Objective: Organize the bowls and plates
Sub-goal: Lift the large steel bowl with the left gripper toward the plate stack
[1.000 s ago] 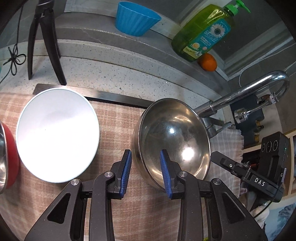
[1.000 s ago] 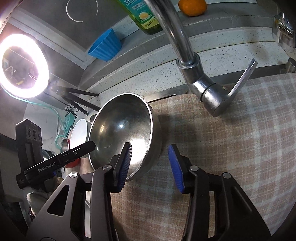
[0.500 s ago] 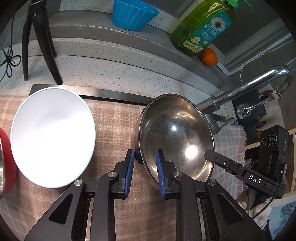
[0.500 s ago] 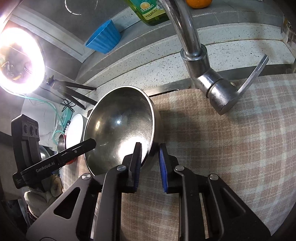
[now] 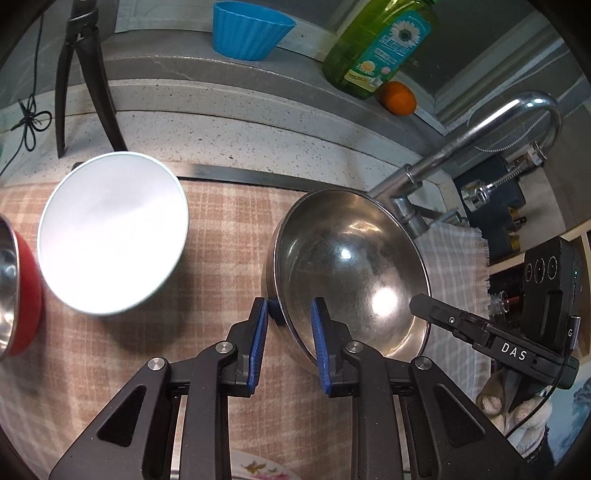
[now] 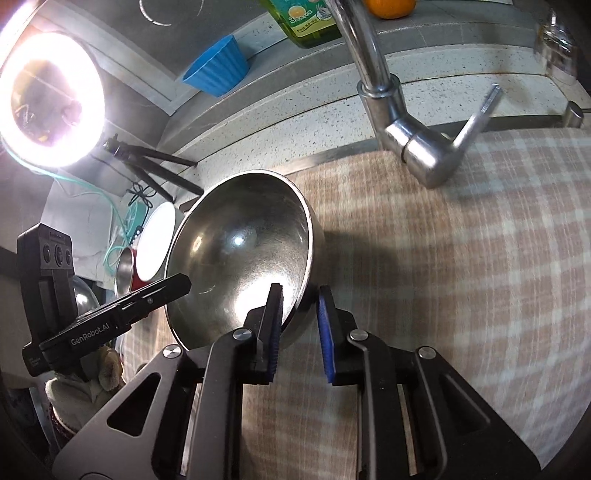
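A large steel bowl [image 5: 351,266] is held tilted above the checked cloth [image 5: 221,236]. My left gripper [image 5: 288,314] is shut on its left rim, one pad inside and one outside. My right gripper [image 6: 299,299] is shut on the opposite rim of the same bowl [image 6: 243,251]. A white bowl [image 5: 110,232] lies on the cloth to the left, and a red bowl with a steel inside [image 5: 14,291] sits at the far left edge. Both also show small in the right wrist view, the white bowl [image 6: 157,243] behind the steel one.
A chrome tap [image 6: 406,129] stands just behind the steel bowl. On the ledge are a blue cup [image 5: 251,29], a green soap bottle [image 5: 376,44] and an orange [image 5: 397,98]. A tripod [image 5: 81,74] and ring light [image 6: 48,99] stand at the left. A patterned plate edge [image 5: 258,469] shows below.
Both grippers have closed on opposite rims of the steel bowl. The bowl has since tilted and come up off the cloth.
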{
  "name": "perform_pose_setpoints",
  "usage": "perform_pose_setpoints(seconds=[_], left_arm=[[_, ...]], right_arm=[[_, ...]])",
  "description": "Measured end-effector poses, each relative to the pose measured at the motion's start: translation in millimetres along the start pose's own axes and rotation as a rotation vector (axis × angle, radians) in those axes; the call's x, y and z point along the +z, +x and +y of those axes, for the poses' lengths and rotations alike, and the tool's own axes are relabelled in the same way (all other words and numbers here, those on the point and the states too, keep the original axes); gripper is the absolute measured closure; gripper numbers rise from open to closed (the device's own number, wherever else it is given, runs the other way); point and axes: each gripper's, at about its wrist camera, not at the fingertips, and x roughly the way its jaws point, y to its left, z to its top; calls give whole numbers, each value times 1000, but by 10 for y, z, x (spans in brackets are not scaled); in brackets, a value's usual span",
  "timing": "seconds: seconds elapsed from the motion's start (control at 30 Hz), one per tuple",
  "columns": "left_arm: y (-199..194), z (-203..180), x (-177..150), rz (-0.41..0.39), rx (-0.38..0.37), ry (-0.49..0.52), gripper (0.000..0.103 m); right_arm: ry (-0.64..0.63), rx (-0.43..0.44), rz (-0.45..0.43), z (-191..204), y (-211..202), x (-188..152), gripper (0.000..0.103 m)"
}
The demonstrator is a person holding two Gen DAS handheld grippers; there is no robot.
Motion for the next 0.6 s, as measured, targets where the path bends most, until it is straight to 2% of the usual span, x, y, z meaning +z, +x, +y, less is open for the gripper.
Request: perform_pose_setpoints(seconds=[0.6], left_arm=[[-228, -220, -735, 17, -51, 58, 82]], right_arm=[[-11, -16, 5, -50, -380, -763, 84]])
